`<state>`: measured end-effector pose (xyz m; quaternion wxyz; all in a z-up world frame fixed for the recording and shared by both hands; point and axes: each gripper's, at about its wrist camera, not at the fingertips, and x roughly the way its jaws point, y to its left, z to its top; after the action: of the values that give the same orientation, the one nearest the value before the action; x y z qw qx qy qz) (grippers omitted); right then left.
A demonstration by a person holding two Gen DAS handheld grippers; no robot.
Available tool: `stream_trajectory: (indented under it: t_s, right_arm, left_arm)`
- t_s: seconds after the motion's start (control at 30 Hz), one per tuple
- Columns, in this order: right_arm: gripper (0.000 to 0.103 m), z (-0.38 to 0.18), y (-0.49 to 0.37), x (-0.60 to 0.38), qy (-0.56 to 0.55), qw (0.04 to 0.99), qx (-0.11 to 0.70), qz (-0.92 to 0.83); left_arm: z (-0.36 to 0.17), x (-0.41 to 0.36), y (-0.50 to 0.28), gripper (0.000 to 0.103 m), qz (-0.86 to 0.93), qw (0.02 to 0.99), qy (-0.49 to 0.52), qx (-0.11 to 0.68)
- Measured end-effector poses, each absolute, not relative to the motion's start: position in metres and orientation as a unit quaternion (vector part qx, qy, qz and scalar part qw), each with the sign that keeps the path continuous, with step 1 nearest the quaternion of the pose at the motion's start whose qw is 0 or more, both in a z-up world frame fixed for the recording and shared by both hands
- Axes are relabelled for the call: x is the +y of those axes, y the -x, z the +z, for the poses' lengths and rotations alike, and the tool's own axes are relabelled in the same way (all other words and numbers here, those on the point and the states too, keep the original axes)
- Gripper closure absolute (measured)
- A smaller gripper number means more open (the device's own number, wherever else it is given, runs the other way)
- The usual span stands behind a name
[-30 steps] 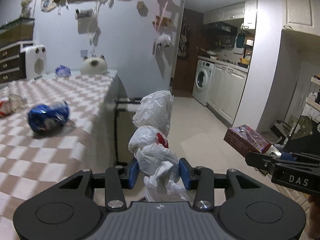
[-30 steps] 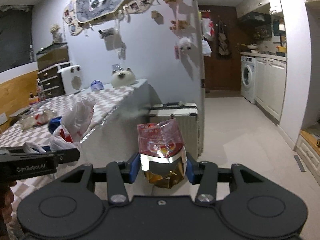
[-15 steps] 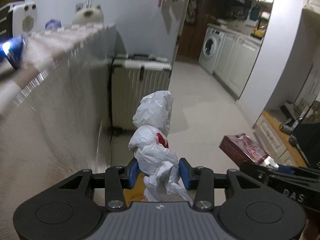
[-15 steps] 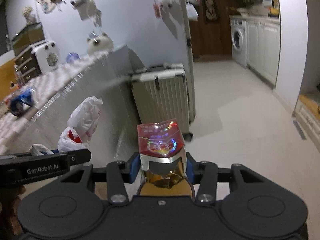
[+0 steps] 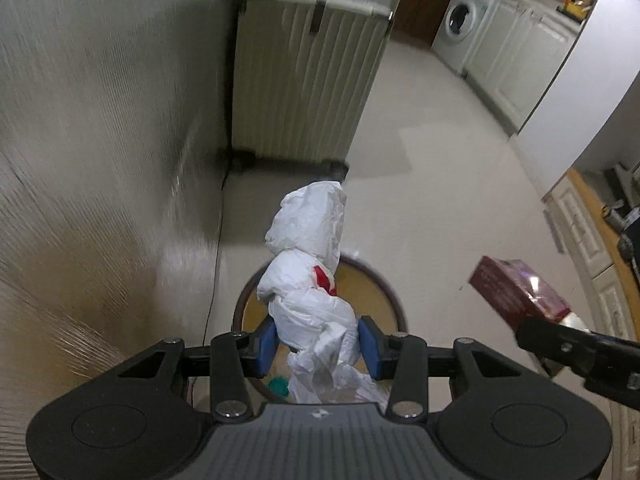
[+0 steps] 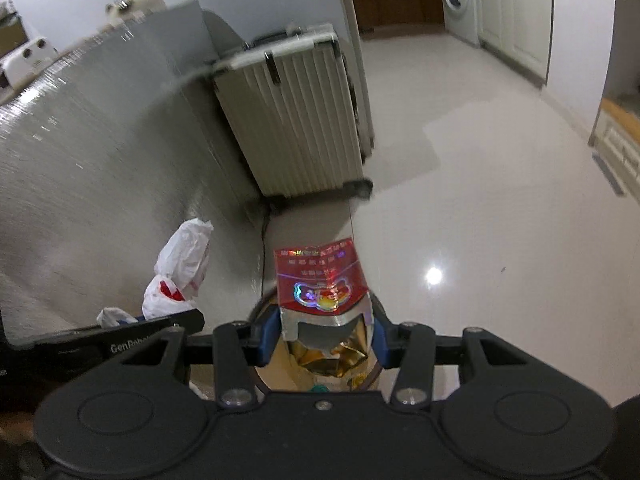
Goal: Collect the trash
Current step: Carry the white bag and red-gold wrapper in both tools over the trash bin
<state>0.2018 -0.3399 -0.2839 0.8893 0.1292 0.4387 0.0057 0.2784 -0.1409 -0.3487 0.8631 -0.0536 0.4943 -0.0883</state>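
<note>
My left gripper (image 5: 318, 344) is shut on a crumpled white plastic bag (image 5: 310, 264) with red print, held above a round brown-rimmed trash bin (image 5: 384, 284) on the floor. My right gripper (image 6: 323, 338) is shut on a red holographic carton (image 6: 320, 280) with gold foil inside, also above the bin's rim (image 6: 378, 308). The carton shows at the right in the left wrist view (image 5: 516, 290). The bag shows at the left in the right wrist view (image 6: 180, 268). Some green trash (image 5: 279, 386) lies inside the bin.
A ribbed beige suitcase (image 5: 304, 76) stands against the wall ahead. The tablecloth side (image 5: 100, 160) hangs on the left. A washing machine (image 5: 460, 20) and white cabinets (image 5: 520, 48) line the far right. Glossy floor (image 6: 480, 220) spreads beyond the bin.
Both grippers have dropped from table height and tilted down toward the floor. The tabletop has left view and the trash bin now shows under both held items.
</note>
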Motion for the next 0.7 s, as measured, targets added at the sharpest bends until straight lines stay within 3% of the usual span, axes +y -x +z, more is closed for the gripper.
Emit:
stream_trajectory:
  t_s: [0.33, 0.7]
  right_arm:
    - [0.056, -0.406, -0.238, -0.337, -0.159, 0.843, 0.513, -0.007]
    - [0.056, -0.479, -0.263, -0.334, -0.195, 0.815, 0.545, -0.028]
  left_arm:
    - [-0.438, -0.149, -0.306, 0.059, -0.088, 0.83, 0.052, 0.548]
    - [-0.493, -0.153, -0.33, 0.059, -0.093, 0.81, 0.041, 0.578]
